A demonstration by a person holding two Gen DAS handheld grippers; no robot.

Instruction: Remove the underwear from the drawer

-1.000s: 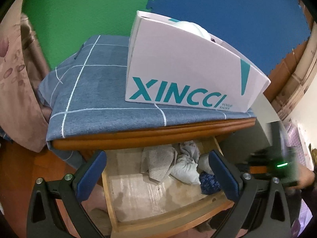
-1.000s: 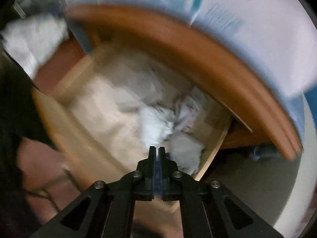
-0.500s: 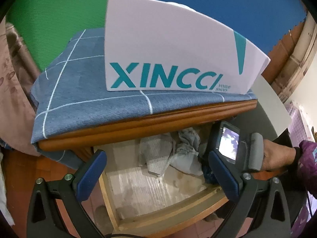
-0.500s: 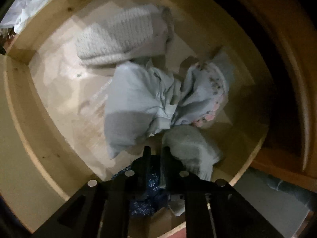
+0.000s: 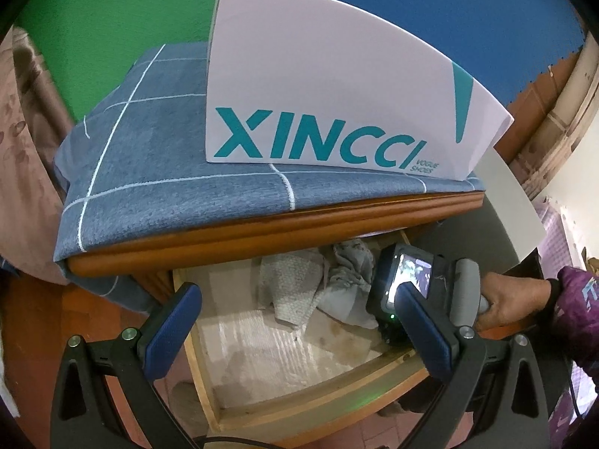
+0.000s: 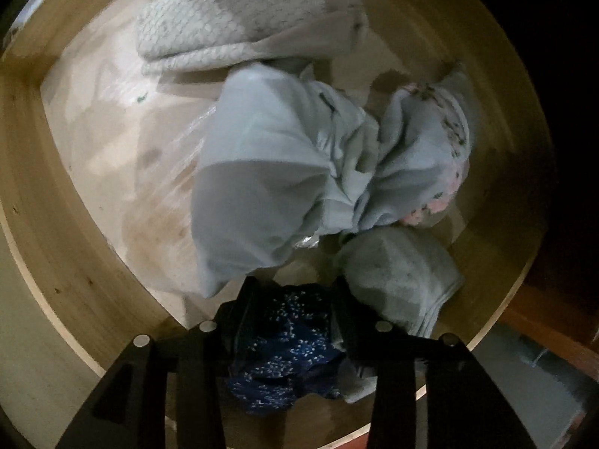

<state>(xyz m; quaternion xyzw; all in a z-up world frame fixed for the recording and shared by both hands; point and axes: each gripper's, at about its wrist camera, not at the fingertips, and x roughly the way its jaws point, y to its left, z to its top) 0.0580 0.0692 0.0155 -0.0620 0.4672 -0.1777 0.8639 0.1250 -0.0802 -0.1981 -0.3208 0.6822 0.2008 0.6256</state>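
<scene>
The wooden drawer (image 5: 318,408) stands pulled out under the table top, with crumpled garments at its back right. My right gripper (image 6: 294,301) points almost straight down into the drawer (image 6: 56,262). Its jaws are opening, and dark blue white-dotted underwear (image 6: 288,340) lies between the fingers (image 6: 243,310) without being pinched. Around it lie a pale blue garment (image 6: 262,172), a flowered one (image 6: 430,138) and a grey one (image 6: 397,273). My left gripper (image 5: 299,331) hangs open above the drawer front with nothing in it. A hand (image 5: 505,305) holds the right tool.
A white XINCCI shoe box (image 5: 337,86) sits on a blue checked cloth (image 5: 149,157) over the table top, which overhangs the drawer's back. A white knitted cloth (image 6: 239,22) lies at the drawer's far end. The drawer's left half shows bare lining (image 5: 269,351).
My right gripper has dropped into the drawer onto the blue underwear, and its jaws have gone from shut to spread apart. The left gripper has hardly moved.
</scene>
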